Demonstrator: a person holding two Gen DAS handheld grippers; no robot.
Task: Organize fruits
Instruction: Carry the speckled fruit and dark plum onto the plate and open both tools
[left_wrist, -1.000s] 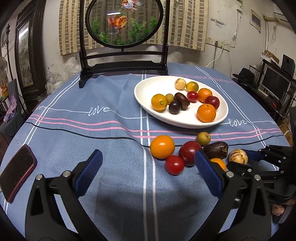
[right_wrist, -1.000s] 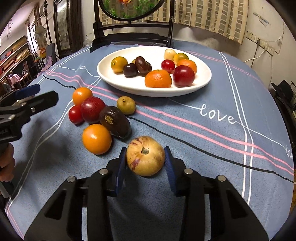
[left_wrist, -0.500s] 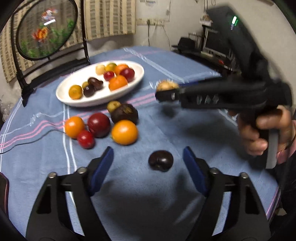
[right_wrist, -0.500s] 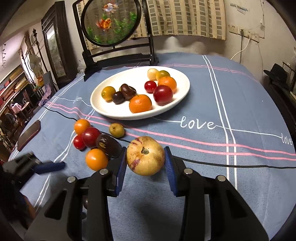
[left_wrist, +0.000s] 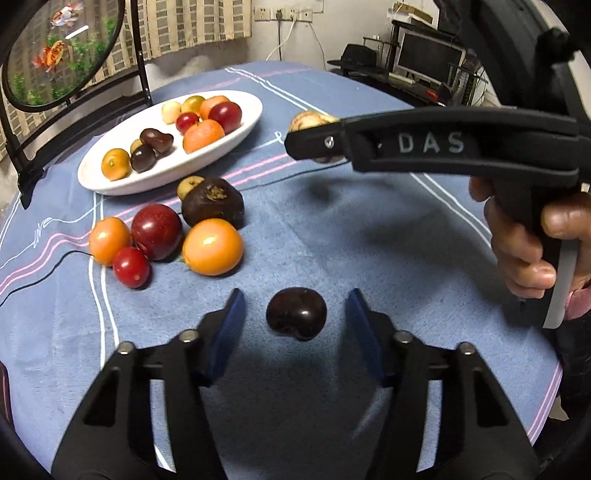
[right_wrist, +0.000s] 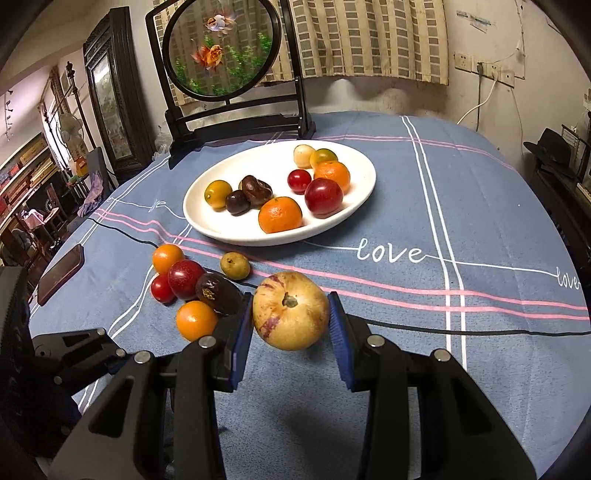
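My right gripper (right_wrist: 291, 325) is shut on a yellow fruit with purple streaks (right_wrist: 290, 311) and holds it above the blue tablecloth, short of the white oval plate (right_wrist: 354, 206) that carries several fruits. In the left wrist view the same fruit (left_wrist: 312, 120) shows at the tip of the right gripper (left_wrist: 314, 142). My left gripper (left_wrist: 295, 317) is open, with a dark purple fruit (left_wrist: 296, 313) on the cloth between its fingers, touching neither. A cluster of loose fruits (left_wrist: 166, 236) lies on the cloth before the plate (left_wrist: 236, 138).
A round fish-picture screen on a black stand (right_wrist: 221, 48) stands behind the plate. A phone (right_wrist: 61, 273) lies at the table's left edge. A thin black cable (right_wrist: 480, 332) crosses the cloth. A monitor and clutter (left_wrist: 428, 55) stand beyond the table.
The right gripper has lifted the yellow fruit off the cloth and carried it toward the plate. The left gripper has swung right, then closed in around the dark purple fruit, still open.
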